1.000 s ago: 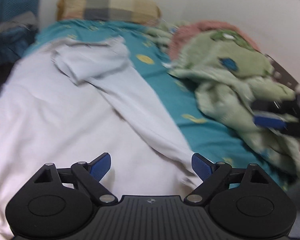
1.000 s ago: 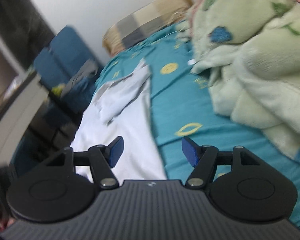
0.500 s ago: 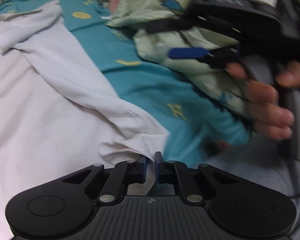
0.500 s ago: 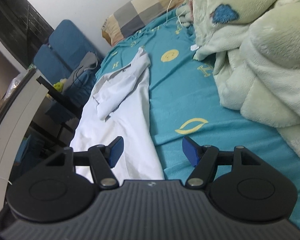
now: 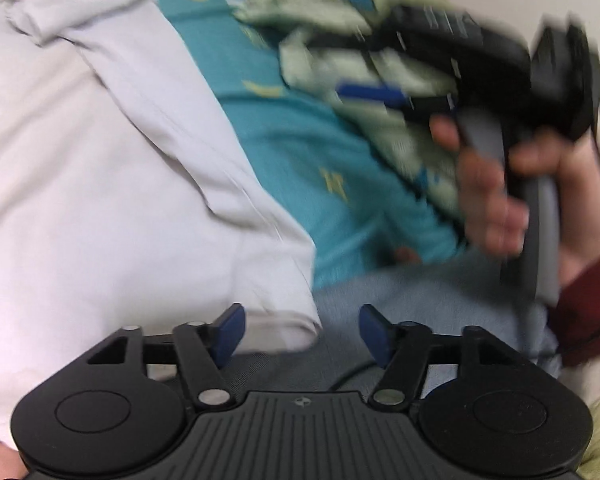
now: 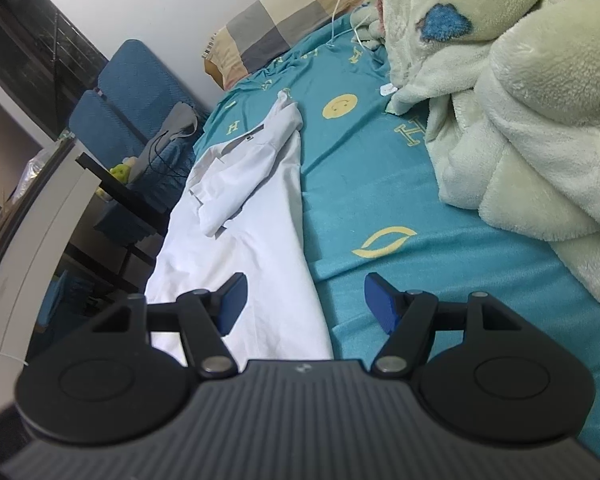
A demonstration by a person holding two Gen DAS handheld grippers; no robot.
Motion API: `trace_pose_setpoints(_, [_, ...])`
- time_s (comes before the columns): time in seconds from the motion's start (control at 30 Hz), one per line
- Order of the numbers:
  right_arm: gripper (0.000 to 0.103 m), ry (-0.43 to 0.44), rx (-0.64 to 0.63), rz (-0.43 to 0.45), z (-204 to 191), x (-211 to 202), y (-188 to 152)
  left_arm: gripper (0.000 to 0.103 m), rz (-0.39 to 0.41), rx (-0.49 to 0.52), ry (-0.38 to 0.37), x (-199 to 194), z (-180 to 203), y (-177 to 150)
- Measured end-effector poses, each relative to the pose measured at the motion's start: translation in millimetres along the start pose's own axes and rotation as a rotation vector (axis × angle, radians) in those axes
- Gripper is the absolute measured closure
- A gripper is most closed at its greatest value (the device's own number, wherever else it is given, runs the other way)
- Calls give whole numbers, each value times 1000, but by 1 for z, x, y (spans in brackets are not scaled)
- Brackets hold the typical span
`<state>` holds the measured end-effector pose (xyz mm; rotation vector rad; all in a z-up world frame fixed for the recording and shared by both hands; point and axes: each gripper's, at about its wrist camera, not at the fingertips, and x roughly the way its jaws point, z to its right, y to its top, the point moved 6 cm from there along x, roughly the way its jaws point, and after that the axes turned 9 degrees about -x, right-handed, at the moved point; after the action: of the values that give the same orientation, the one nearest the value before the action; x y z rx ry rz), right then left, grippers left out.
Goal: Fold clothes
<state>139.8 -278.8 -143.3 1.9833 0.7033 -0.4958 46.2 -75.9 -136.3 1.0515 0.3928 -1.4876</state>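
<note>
A white shirt (image 5: 100, 184) lies spread on the teal bed sheet (image 5: 324, 152), one sleeve folded over its top. It also shows in the right wrist view (image 6: 256, 216). My left gripper (image 5: 300, 330) is open and empty, its fingers on either side of the shirt's near corner. My right gripper (image 6: 304, 304) is open and empty, held above the shirt's right edge and the sheet (image 6: 380, 184). The right gripper (image 5: 380, 92) also shows blurred in the left wrist view, held in a hand.
A pale green fleece blanket (image 6: 520, 92) is heaped on the right of the bed. A checked pillow (image 6: 288, 20) lies at the head. Blue chairs (image 6: 128, 92) and a dark desk (image 6: 120, 192) stand left of the bed. My light blue trouser leg (image 5: 440, 312) is near.
My left gripper shut on the shirt's near corner half a second ago and has now opened and let it go. The right gripper stayed open and drifted slightly.
</note>
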Motion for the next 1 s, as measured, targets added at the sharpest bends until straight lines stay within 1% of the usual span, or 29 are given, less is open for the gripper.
trace_pose_setpoints(0.03, [35,0,-1,1,0,1,0,23,33,-24,0,-1,-5,11])
trace_pose_setpoints(0.07, [35,-1,0,1,0,2,1,22,68,-56,4,-1,-13,23])
trace_pose_setpoints(0.13, [35,-1,6,0,1,4,1,22,125,-150,8,7,-32,48])
trace_pose_setpoints(0.2, [35,-6,15,-4,3,6,1,23,158,-256,2,22,-52,70])
trace_pose_setpoints(0.27, [35,-13,23,-8,6,7,0,25,178,-343,-23,39,-68,87])
trace_pose_setpoints(0.37, [35,-21,37,-14,10,8,-2,38,185,-373,-80,57,-73,98])
trace_pose_setpoints(0.4, [35,-20,36,-16,10,9,-3,41,185,-356,-93,61,-72,100])
trace_pose_setpoints(0.43, [35,-18,35,-18,10,9,-3,55,185,-328,-95,62,-68,100])
trace_pose_setpoints(0.47, [35,-17,33,-20,9,10,-4,77,185,-298,-96,63,-65,100])
trace_pose_setpoints(0.53, [35,-16,24,-26,7,12,-4,99,193,-262,-96,59,-60,100])
trace_pose_setpoints(0.6, [35,-19,19,-34,7,14,-6,97,209,-238,-93,52,-57,103])
trace_pose_setpoints(0.67, [35,-24,16,-43,6,16,-8,98,237,-219,-20,39,-63,110])
trace_pose_setpoints(0.73, [35,-30,13,-52,6,19,-10,98,271,-205,73,31,-73,118])
trace_pose_setpoints(0.83, [35,-37,12,-64,6,22,-11,97,278,-256,101,36,-90,116])
trace_pose_setpoints(0.9, [35,-44,8,-71,5,24,-12,87,274,-292,104,38,-99,112])
trace_pose_setpoints(0.93, [35,-46,6,-73,5,25,-13,79,266,-309,97,37,-102,108])
trace_pose_setpoints(0.97, [35,-47,3,-76,4,25,-13,73,254,-311,89,31,-104,100])
trace_pose_setpoints(1.0, [35,-48,0,-78,4,26,-14,69,242,-304,84,27,-102,93])
